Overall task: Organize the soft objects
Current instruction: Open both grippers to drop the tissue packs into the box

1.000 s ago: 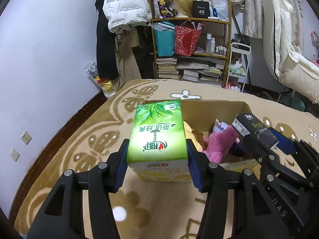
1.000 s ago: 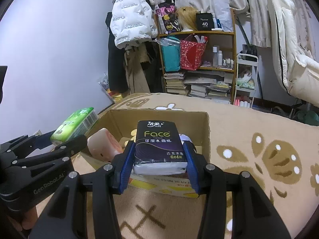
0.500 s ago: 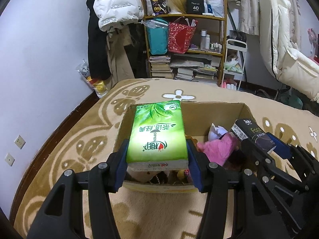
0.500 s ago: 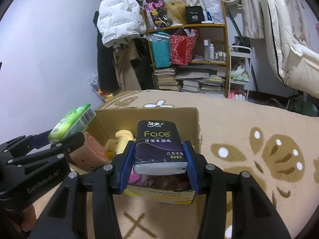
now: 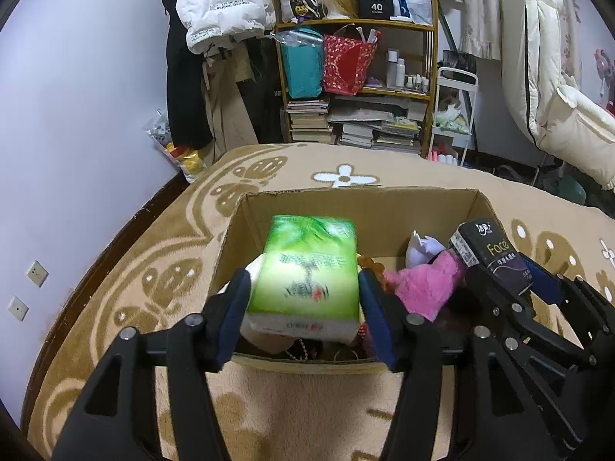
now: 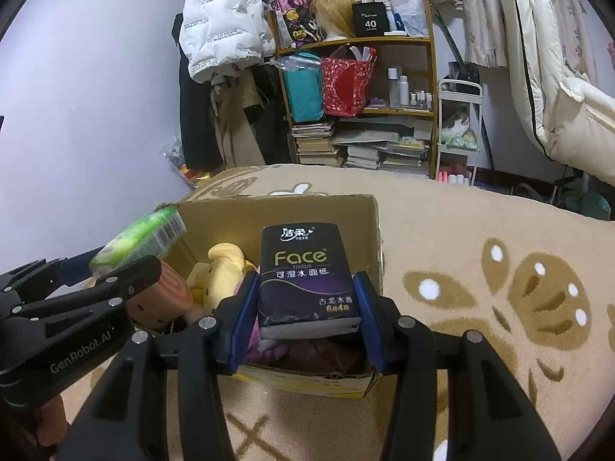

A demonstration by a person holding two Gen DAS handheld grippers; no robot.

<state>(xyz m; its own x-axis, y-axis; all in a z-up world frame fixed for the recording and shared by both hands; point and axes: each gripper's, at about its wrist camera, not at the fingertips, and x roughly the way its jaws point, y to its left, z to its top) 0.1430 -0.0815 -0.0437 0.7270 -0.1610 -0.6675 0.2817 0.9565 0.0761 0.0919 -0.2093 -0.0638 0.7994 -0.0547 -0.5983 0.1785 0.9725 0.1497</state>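
A green tissue pack sits blurred and tilted between the fingers of my left gripper, whose jaws are opening; the pads no longer seem to press on it. It hangs over the left part of the open cardboard box. My right gripper is shut on a dark "Face" tissue pack above the box's right half. Inside the box lie a pink plush, a yellow plush and a pink roll-shaped toy. In the right wrist view the green pack shows at the left.
The box stands on a beige patterned carpet. Behind it are a crowded wooden shelf with bags and books, hanging coats, a small white cart and white padded bedding. A bare wall runs along the left.
Both grippers have come forward and down over the box. The left jaws have widened, and the green pack, sharp before, is now blurred and tipped down between them. The right grip is unchanged.
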